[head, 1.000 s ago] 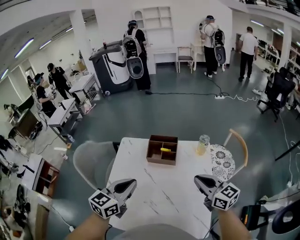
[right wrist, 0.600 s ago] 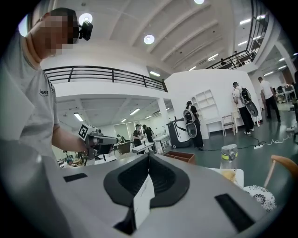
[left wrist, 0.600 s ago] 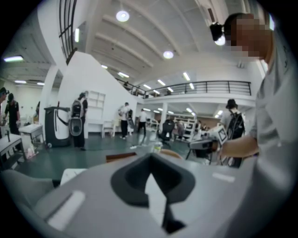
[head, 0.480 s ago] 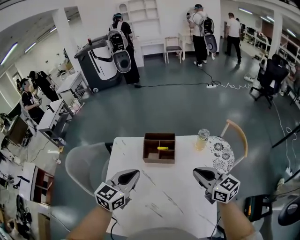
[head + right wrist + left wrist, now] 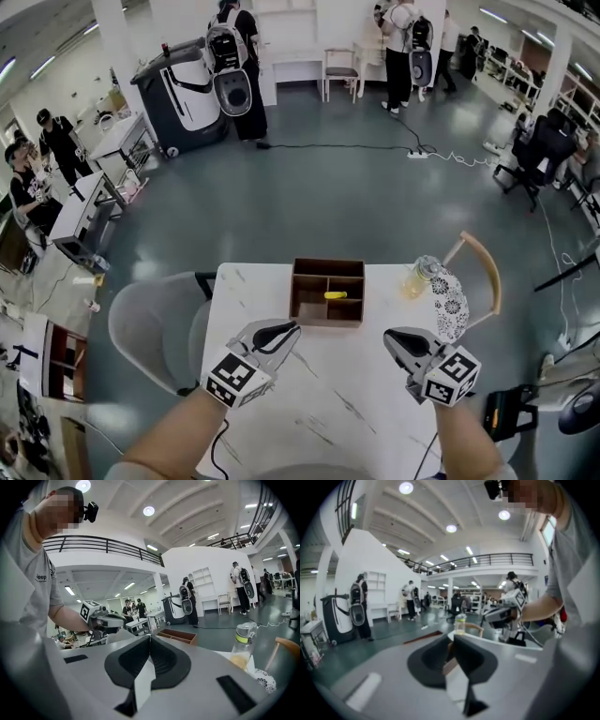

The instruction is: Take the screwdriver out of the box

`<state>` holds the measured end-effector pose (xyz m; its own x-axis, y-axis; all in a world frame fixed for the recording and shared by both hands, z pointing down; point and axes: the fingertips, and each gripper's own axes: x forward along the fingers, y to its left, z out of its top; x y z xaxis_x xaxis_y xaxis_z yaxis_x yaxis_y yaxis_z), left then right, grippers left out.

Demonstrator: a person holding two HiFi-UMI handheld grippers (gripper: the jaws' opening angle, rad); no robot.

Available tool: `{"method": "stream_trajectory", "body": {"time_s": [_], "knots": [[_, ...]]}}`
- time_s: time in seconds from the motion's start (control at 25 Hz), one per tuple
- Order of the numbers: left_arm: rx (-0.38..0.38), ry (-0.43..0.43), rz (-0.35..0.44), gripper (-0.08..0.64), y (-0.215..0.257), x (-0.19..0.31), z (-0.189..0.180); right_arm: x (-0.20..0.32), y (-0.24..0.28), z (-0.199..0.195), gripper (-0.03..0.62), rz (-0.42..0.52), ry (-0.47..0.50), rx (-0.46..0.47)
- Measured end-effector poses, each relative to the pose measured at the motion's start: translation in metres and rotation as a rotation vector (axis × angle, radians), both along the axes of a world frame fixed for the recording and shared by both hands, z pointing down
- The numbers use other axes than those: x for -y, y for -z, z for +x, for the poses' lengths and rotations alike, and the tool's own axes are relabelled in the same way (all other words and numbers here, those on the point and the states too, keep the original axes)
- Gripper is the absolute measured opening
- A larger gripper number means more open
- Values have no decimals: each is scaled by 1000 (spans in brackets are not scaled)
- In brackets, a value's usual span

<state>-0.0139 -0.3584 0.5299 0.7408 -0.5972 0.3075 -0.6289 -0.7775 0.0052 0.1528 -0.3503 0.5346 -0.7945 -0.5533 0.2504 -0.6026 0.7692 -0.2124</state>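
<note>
Left tool hovers low over the white, grey-veined worktop, its jaws parting by a narrow slit with nothing between them; in its own view the brown box shows through the gap. Right tool hangs alongside, well apart from the left one, jaws pressed together and holding nothing. Both point toward the far edge of the worktop, and each carries a cube of black-and-white square markers.

The screwdriver, yellow-handled, lies crosswise inside the wooden box, in its right half; which compartment it is in cannot be told. The box stands at the far edge of the worktop, ahead of both tools and nearer the left one, with veined worktop between it and their tips.

To the right of the box stands a clear bottle of yellowish liquid with a green band; its print is too small to read. Beside it lies a patterned round mat, and behind that curves a wooden chair back. A grey chair sits at the worktop's left side.

In the right gripper view the person's grey shirt reads "Jeep".
</note>
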Motion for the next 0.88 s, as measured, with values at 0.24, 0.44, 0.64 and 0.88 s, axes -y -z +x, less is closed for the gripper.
{"method": "stream_trajectory", "body": {"time_s": [0.24,0.44,0.64,0.88], "knots": [[110,-107,60,77,-29,32,25,30,-24,-5,9,0,1,-22],[184,-162,97,115,-49,60,39,51,-38,-5,9,5,-4,-34],[191,-187,71,140,-70,77,51,55,-54,-6,9,-14,-2,-5],[312,-277,136,155,-91,86,65,59,-68,-12,9,-13,13,-3]]}}
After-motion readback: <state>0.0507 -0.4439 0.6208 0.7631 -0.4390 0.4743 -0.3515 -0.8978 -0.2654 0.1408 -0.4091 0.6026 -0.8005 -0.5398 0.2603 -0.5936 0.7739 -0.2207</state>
